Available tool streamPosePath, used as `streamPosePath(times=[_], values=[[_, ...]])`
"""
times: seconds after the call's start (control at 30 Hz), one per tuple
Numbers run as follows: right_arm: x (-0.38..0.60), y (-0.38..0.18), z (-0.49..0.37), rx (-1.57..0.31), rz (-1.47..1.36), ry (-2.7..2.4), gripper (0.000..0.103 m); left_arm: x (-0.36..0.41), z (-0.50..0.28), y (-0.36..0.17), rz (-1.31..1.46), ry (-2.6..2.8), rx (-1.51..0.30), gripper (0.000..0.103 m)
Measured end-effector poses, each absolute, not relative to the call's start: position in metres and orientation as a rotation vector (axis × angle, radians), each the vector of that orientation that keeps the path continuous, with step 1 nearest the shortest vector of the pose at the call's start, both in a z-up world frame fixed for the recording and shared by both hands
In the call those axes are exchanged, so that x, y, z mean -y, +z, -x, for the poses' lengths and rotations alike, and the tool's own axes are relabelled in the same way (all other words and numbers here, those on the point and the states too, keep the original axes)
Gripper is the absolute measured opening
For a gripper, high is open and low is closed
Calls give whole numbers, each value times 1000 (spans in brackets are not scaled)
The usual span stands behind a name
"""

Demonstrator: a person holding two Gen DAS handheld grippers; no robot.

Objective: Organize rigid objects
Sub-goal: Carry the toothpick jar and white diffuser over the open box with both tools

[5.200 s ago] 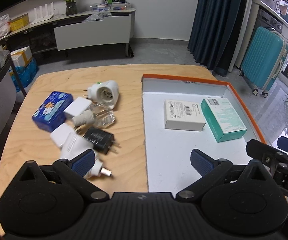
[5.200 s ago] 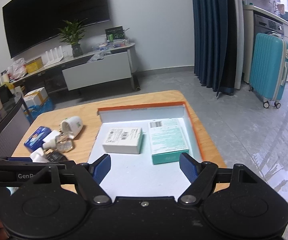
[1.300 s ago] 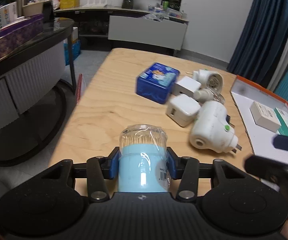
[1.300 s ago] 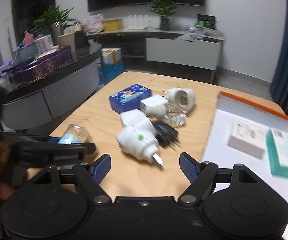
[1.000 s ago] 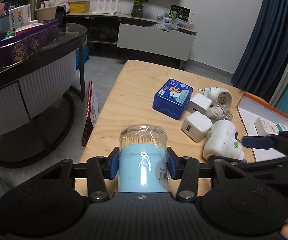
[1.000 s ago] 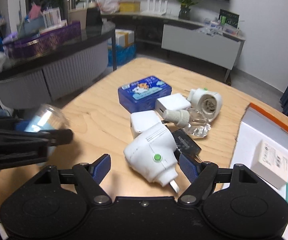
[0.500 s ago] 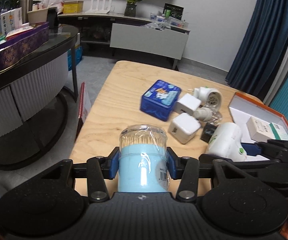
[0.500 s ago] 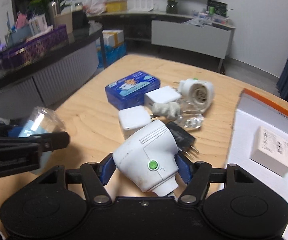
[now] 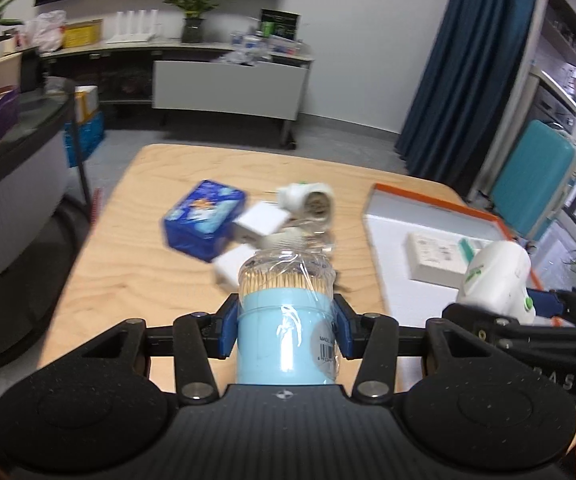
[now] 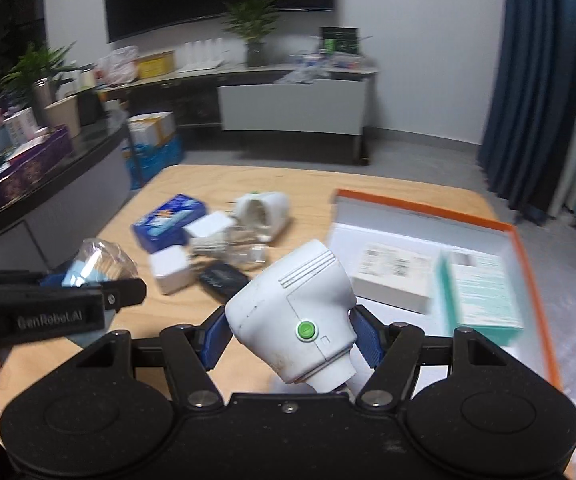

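Note:
My left gripper is shut on a light blue toothpick jar wrapped in clear film, held above the wooden table. My right gripper is shut on a white plug adapter with a green button, held above the near edge of the orange-rimmed white tray; the adapter also shows in the left wrist view. The tray holds a white box and a teal box.
On the table lie a blue tin, white chargers, a white socket adapter, a clear bulb and a black charger. A dark counter stands to the left, a teal suitcase to the right.
Both grippers have swung right toward the tray with the jar and the adapter still held. The adapter has been lifted off the table and is now over the tray's near edge.

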State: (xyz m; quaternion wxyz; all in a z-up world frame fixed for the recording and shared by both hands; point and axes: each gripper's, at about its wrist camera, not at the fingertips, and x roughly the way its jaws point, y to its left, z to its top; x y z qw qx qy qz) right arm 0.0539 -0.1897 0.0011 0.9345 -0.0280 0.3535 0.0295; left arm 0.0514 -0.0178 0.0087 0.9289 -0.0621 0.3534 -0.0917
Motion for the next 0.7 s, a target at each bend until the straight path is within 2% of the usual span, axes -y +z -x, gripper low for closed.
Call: streamPosePath(times=[0.37,0.7], values=[[256,10,-27,-701,-32,-85,77,93,-67,21,34,-346,-728,47],[292,11,-18,-657,-83,-127,77,132,-67,14,35,-348,-726,47]])
